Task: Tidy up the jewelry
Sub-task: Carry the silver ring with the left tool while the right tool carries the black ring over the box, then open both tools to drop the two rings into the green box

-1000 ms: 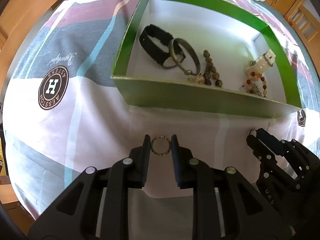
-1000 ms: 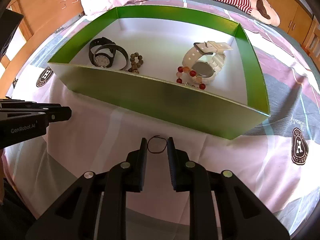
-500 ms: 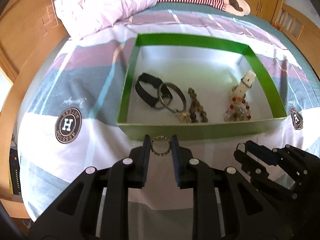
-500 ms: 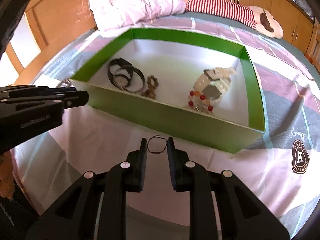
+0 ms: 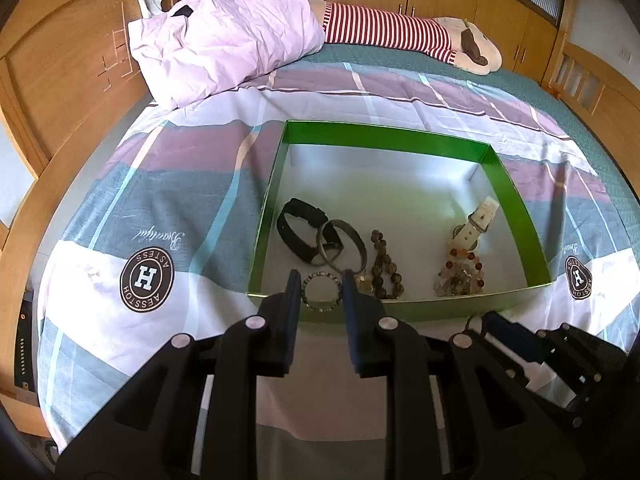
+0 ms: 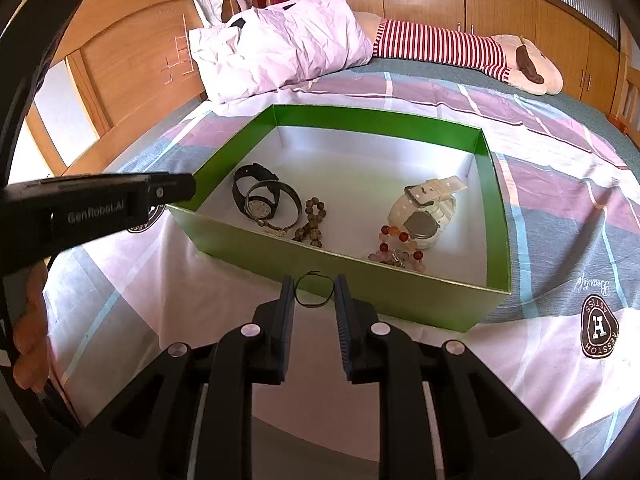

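Observation:
A green box (image 5: 384, 137) with a white floor sits on the bed; it also shows in the right wrist view (image 6: 372, 118). It holds a black watch (image 5: 298, 228), a metal bangle (image 5: 352, 242), brown beads (image 5: 384, 266), a white watch (image 5: 478, 222) and red beads (image 5: 460, 270). My left gripper (image 5: 321, 291) is shut on a small beaded ring (image 5: 320, 307), held above the box's near wall. My right gripper (image 6: 314, 290) is shut on a thin black hair tie (image 6: 314, 304), held above the bedsheet just short of the box's near wall.
A pink crumpled pillow (image 5: 224, 40) and a striped plush toy (image 5: 400, 32) lie at the bed's far side. A wooden headboard (image 5: 68, 60) runs along the left. The bedsheet has round logo prints (image 5: 146, 280). Wooden cabinets stand behind.
Both grippers have risen and tilted up while holding their items; the box now looks farther and lower in both views. The left gripper has come over the box's near wall.

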Demonstrator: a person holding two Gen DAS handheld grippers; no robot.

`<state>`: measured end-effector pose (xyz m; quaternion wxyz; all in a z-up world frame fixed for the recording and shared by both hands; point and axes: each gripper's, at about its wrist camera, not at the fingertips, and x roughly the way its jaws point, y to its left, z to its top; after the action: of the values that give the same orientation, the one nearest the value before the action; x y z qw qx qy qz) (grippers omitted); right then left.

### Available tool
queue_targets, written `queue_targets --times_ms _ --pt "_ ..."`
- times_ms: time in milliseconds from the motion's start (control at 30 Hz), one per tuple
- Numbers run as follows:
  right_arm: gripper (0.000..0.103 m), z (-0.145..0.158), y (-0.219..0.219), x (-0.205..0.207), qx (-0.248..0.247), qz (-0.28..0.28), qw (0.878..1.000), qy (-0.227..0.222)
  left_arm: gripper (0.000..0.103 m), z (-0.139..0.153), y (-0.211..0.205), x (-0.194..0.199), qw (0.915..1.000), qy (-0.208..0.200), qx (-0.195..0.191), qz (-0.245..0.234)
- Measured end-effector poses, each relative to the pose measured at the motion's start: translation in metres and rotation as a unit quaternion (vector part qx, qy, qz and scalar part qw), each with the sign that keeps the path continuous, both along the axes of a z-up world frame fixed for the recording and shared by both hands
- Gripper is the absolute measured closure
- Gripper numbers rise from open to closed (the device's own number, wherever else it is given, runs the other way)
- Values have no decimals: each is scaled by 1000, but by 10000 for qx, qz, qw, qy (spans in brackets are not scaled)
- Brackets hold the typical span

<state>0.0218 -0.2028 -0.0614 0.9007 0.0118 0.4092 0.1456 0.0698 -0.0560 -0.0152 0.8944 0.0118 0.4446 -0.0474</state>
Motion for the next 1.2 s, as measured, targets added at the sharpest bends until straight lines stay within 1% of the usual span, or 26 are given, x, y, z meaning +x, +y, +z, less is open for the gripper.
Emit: queue_targets --times_ms 333,500,667,800,867,967,1067,1133,1167,1200 --pt "83 1 -1 0 32 -29 10000 -34 82 -2 1 2 10000 10 -31 42" --pt "83 8 -3 -3 68 -62 9998 -156 82 -1 2 2 10000 -21 -45 67" --pt "83 25 -18 0 309 -332 9981 -406 82 4 4 3 9998 -107 -149 120" --pt "83 34 -30 10 324 -583 9966 -487 82 6 0 8 9996 -163 -186 101" --pt "83 32 -35 23 274 -696 9964 -406 82 8 -3 14 9995 -219 -226 73" --pt "83 21 -44 49 282 -942 9951 -113 82 9 -10 26 9994 -282 -191 41" --pt "83 11 -49 63 191 -1139 9933 43 82 1 -12 38 9995 -232 -180 74" --pt "75 7 -52 64 232 -1199 9925 73 79 -8 -12 45 9997 -77 -202 103" --pt "62 6 -53 63 257 -1223 9921 81 76 -12 -13 48 9997 -10 -233 81" --pt "49 6 -55 61 298 -1268 9915 49 68 -15 -13 49 9997 16 -241 81"
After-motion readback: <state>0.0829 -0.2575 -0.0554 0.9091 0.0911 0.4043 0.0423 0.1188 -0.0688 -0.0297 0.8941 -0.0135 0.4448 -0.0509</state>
